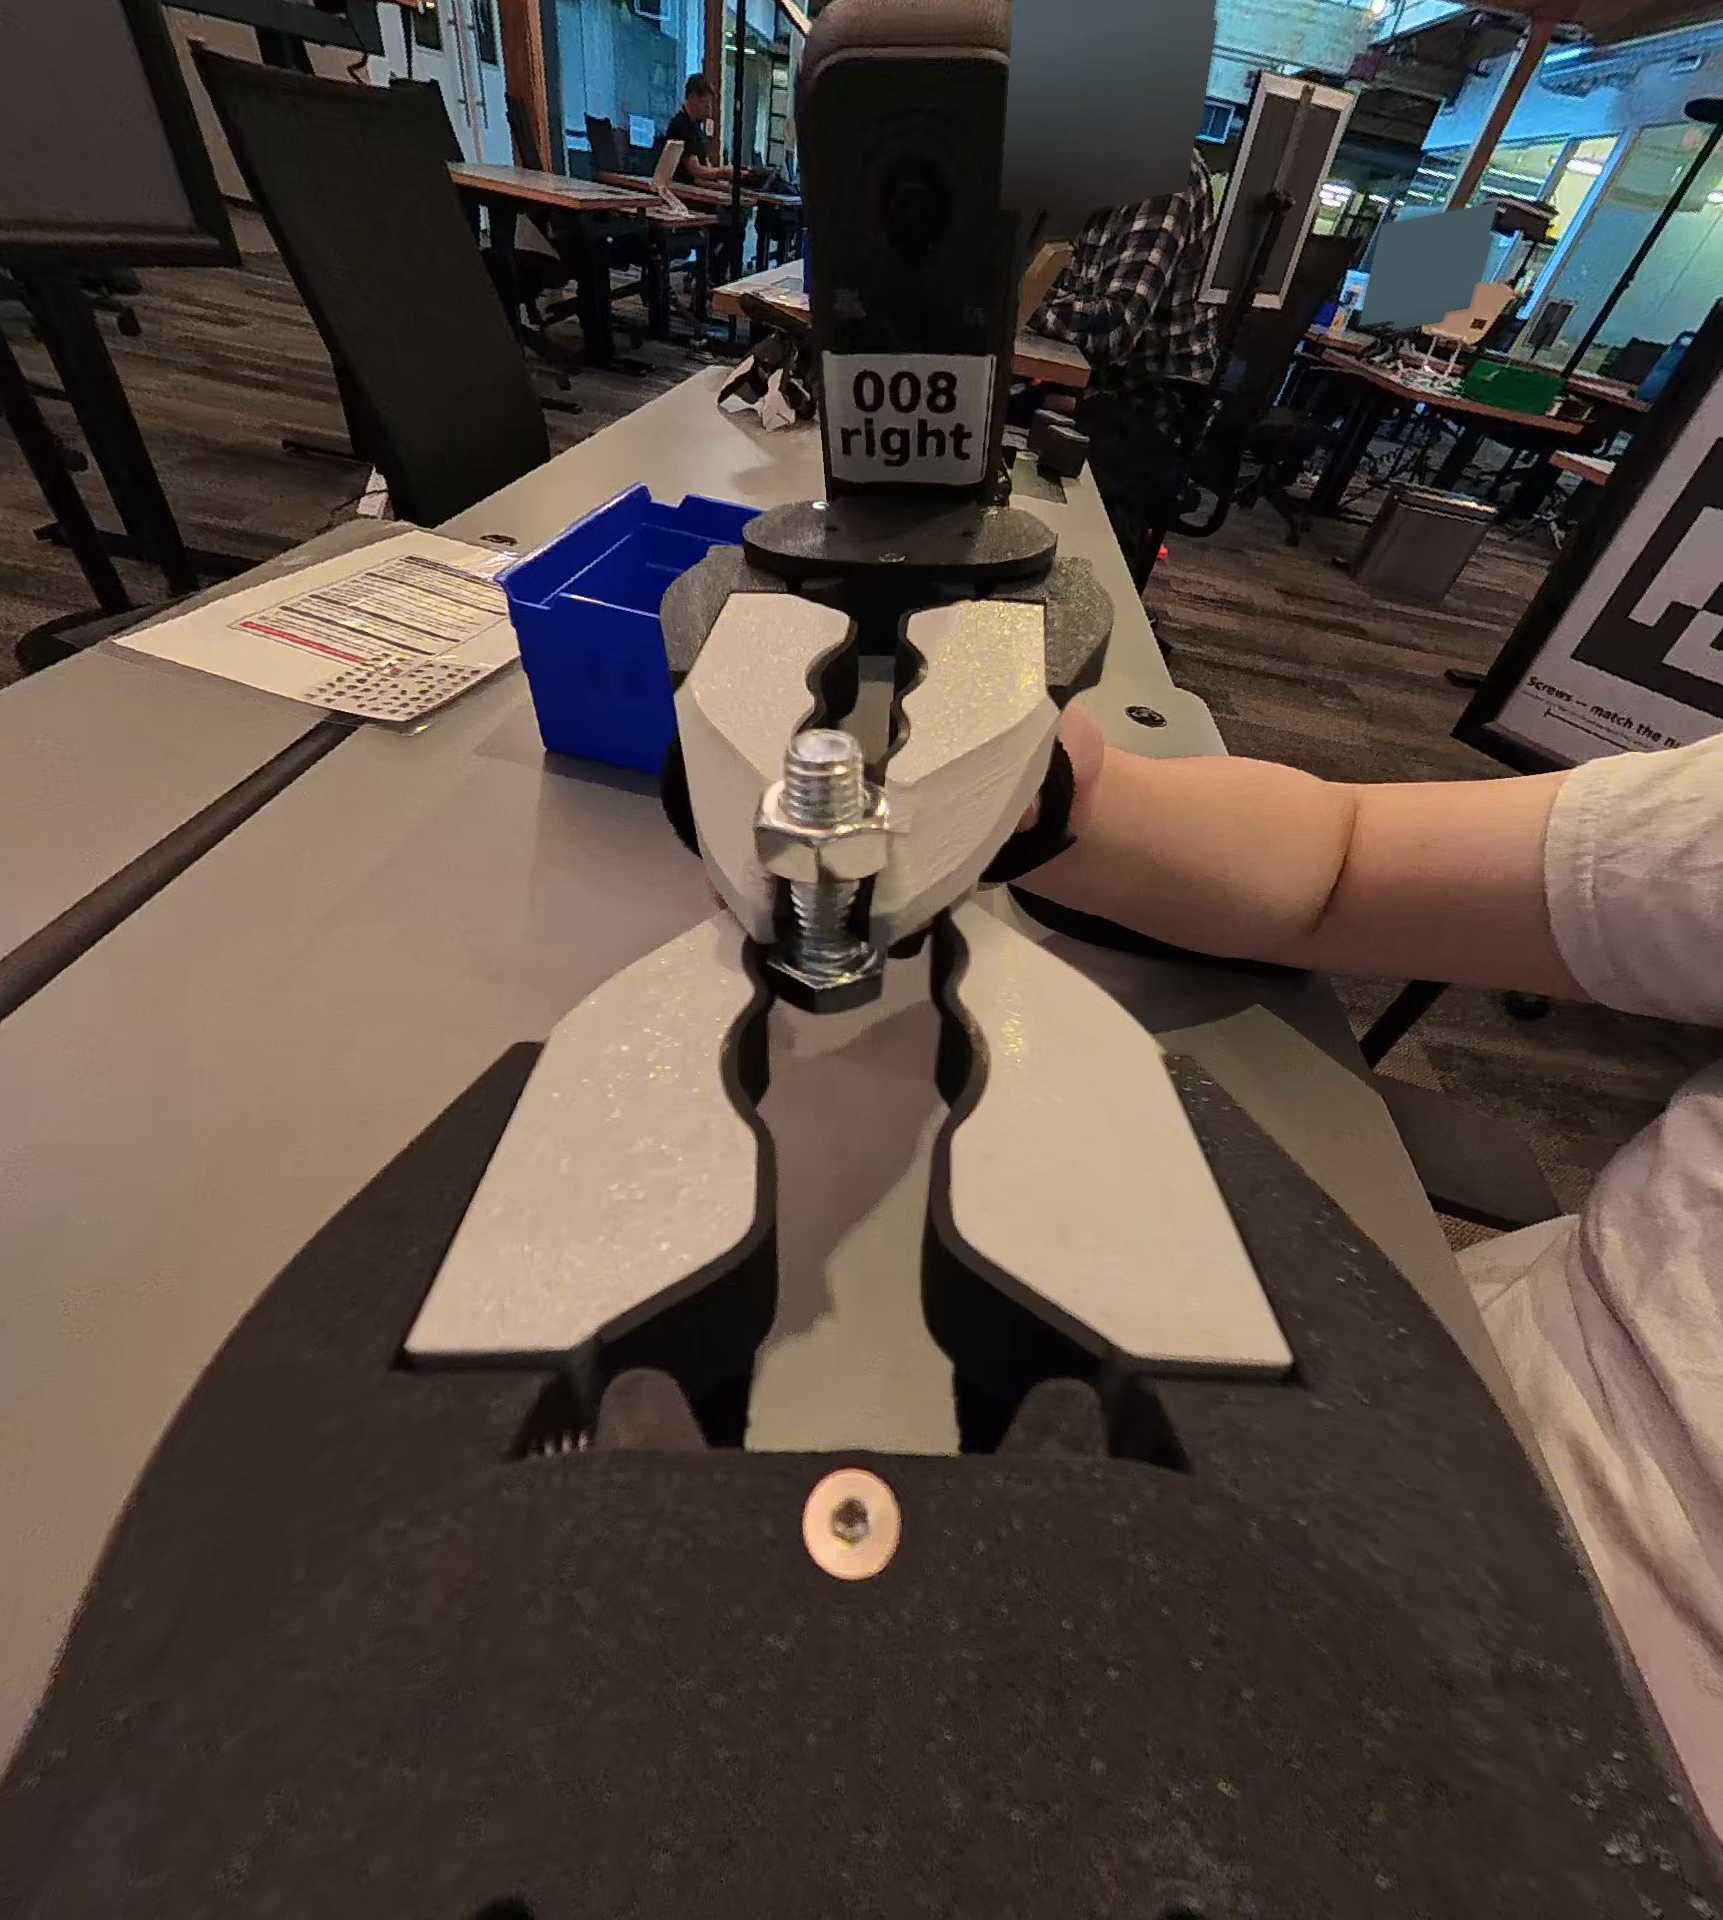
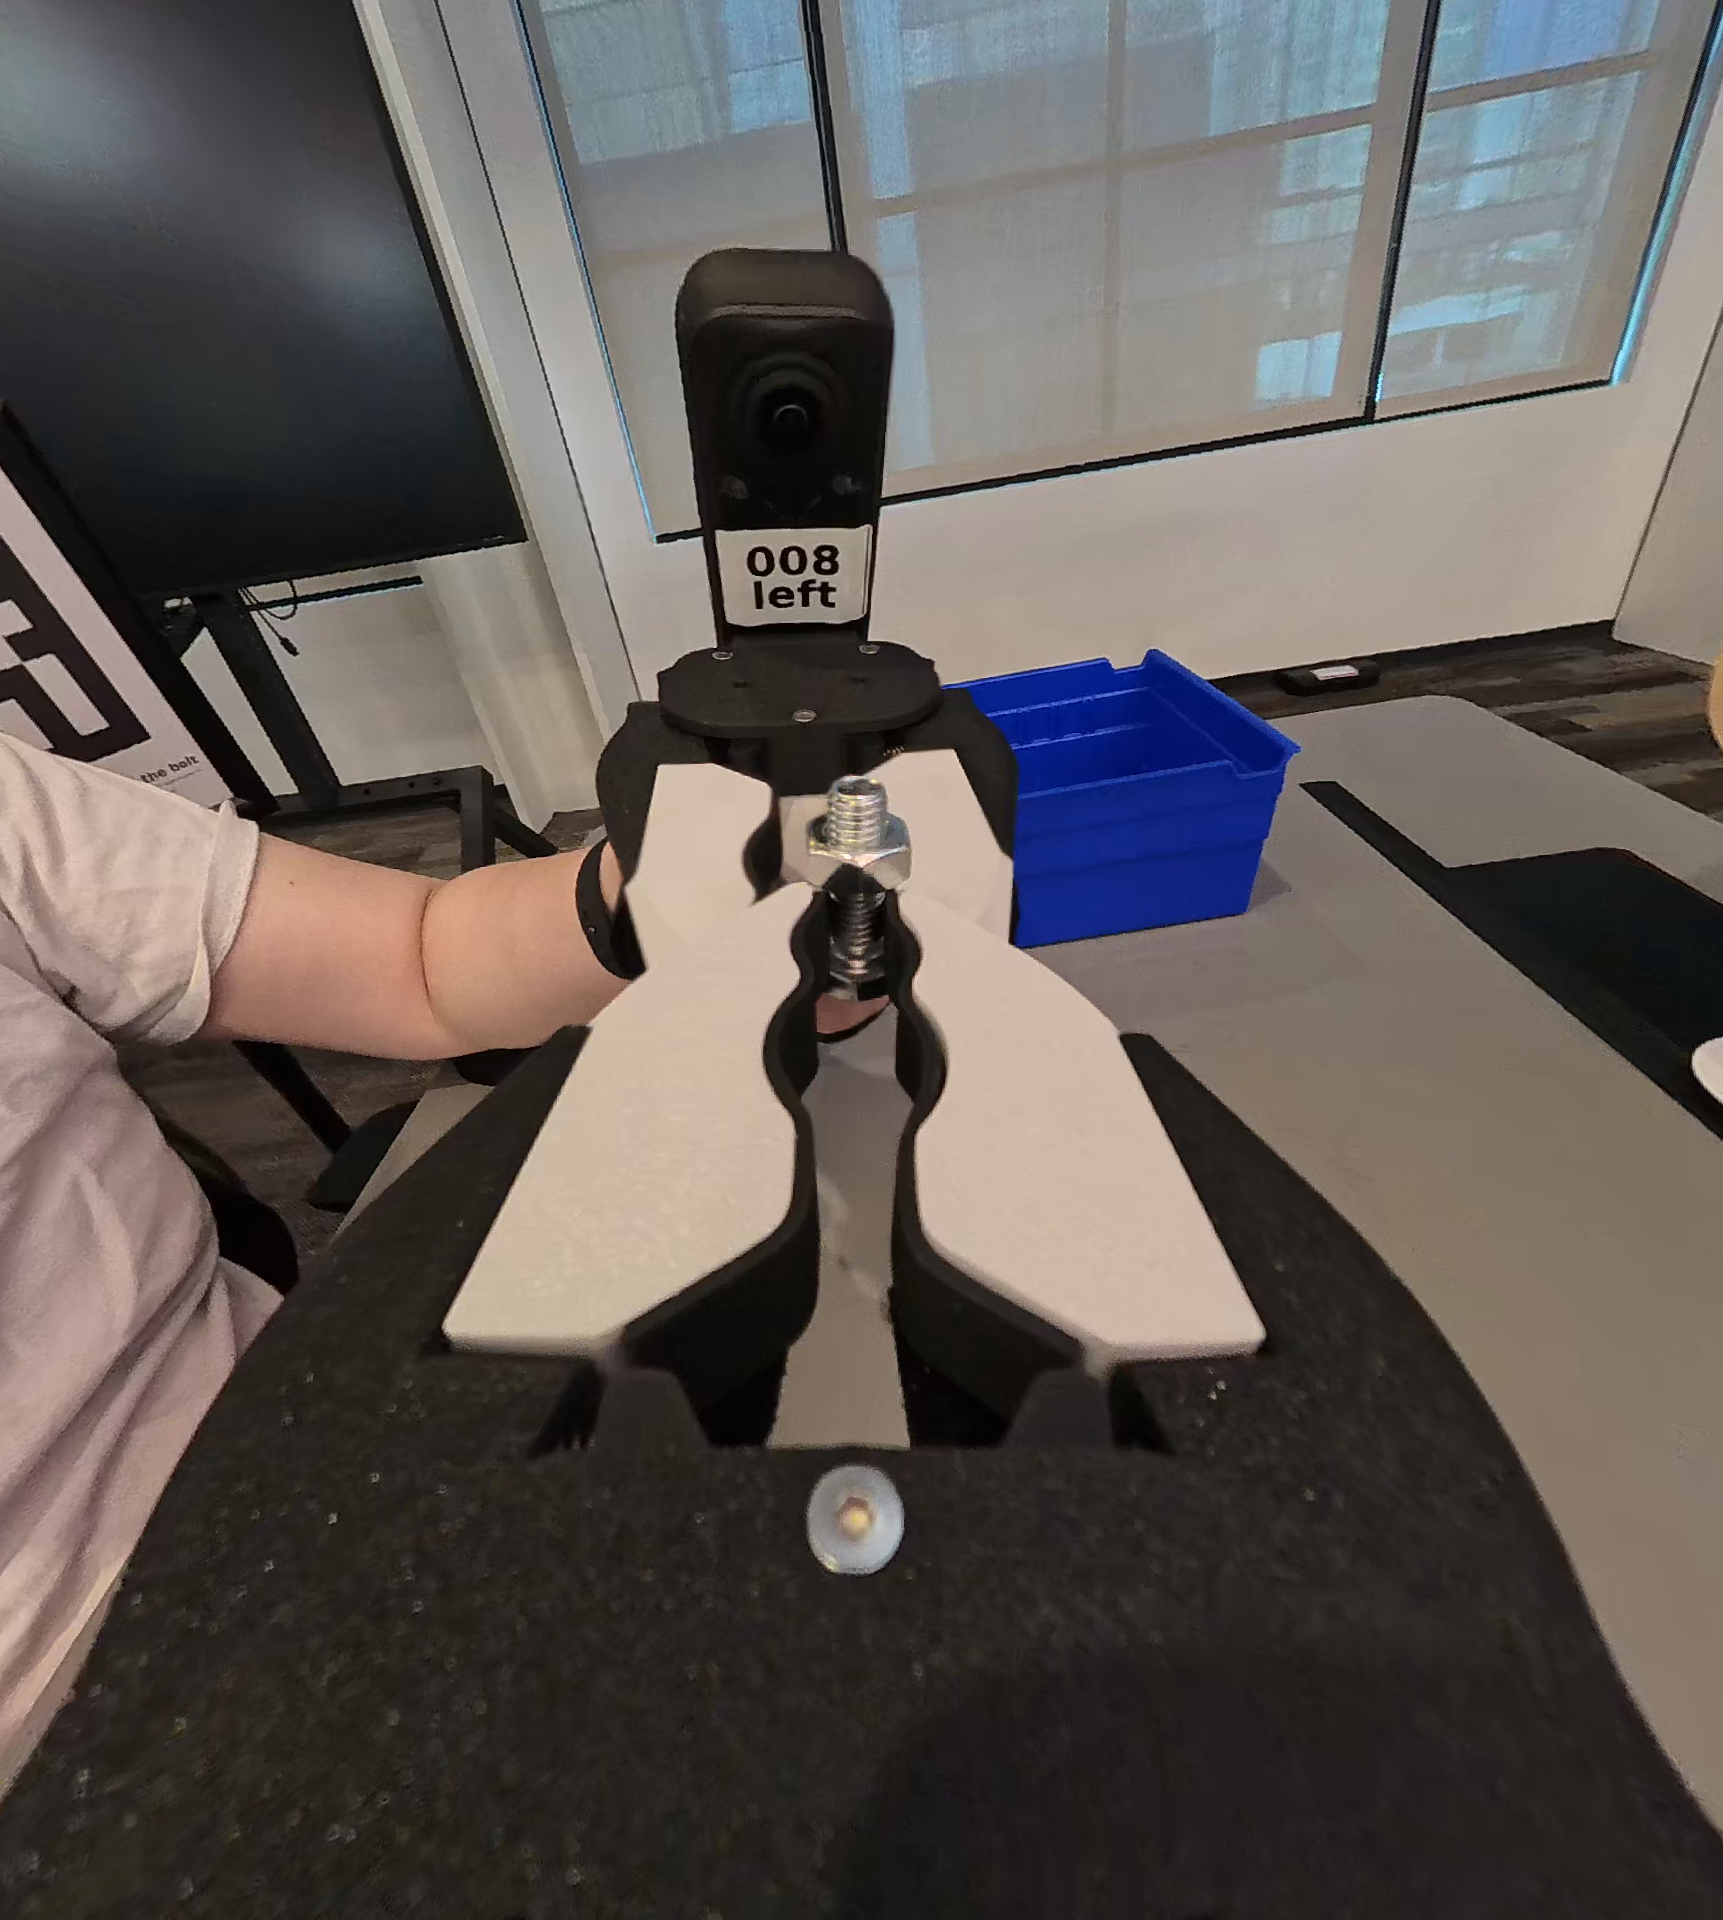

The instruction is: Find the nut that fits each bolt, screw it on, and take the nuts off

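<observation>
1. One silver threaded steel bolt (image 1: 824, 914) with a hex head was in view.
2. One silver hexagonal steel nut (image 1: 823, 840) sat on its thread.
3. Two grey-fingered black handheld grippers, left (image 1: 841, 971) and right (image 2: 852, 940), were present.
4. One blue plastic bin (image 2: 1143, 805) stood on the table.

Open-plan office/lab, rows of desks (image 1: 566, 192), office chairs (image 1: 369, 291), big wall monitor (image 2: 161, 291), windows (image 2: 1148, 208)
</observation>
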Motion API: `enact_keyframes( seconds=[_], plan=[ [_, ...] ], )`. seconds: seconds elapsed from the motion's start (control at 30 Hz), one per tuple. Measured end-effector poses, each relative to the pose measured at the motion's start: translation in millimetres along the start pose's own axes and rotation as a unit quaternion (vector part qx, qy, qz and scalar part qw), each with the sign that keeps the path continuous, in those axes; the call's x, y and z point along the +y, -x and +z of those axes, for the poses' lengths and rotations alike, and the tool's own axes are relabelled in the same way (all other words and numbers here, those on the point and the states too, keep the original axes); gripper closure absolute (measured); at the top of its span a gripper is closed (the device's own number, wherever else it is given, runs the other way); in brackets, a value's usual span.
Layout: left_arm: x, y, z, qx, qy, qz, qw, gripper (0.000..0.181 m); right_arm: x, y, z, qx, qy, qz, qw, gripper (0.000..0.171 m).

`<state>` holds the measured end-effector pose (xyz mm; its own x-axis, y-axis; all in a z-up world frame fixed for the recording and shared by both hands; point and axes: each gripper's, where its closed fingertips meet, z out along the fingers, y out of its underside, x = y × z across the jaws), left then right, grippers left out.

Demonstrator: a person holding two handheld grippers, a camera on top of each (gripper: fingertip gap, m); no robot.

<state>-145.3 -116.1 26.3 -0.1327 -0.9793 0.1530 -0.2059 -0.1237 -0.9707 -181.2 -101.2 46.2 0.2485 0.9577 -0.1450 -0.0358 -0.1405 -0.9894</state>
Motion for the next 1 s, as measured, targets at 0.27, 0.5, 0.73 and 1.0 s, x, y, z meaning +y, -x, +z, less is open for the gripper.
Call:
enact_keyframes(
  seconds=[0.27, 0.5, 0.73, 1.0],
  plan=[
    [-4, 3, -6, -0.018, 0.004, 0.009, 1.000, 0.135, -27, -6, -24, 0.035, -0.014, -0.012, 0.999, 0.162],
    [-10, 15, -18, -0.047, -0.001, 0.007, 0.999, 0.138, -85, -26, -101, 0.166, -0.020, -0.028, 0.986, 0.162],
    [-9, 25, -24, -0.073, 0.012, 0.008, 0.997, 0.138, -78, -96, -251, 0.391, 0.116, 0.063, 0.911, 0.162],
    [-14, 32, -35, -0.092, 0.008, 0.006, 0.996, 0.139, 28, -135, -401, 0.528, 0.298, 0.264, 0.750, 0.161]
  ],
)
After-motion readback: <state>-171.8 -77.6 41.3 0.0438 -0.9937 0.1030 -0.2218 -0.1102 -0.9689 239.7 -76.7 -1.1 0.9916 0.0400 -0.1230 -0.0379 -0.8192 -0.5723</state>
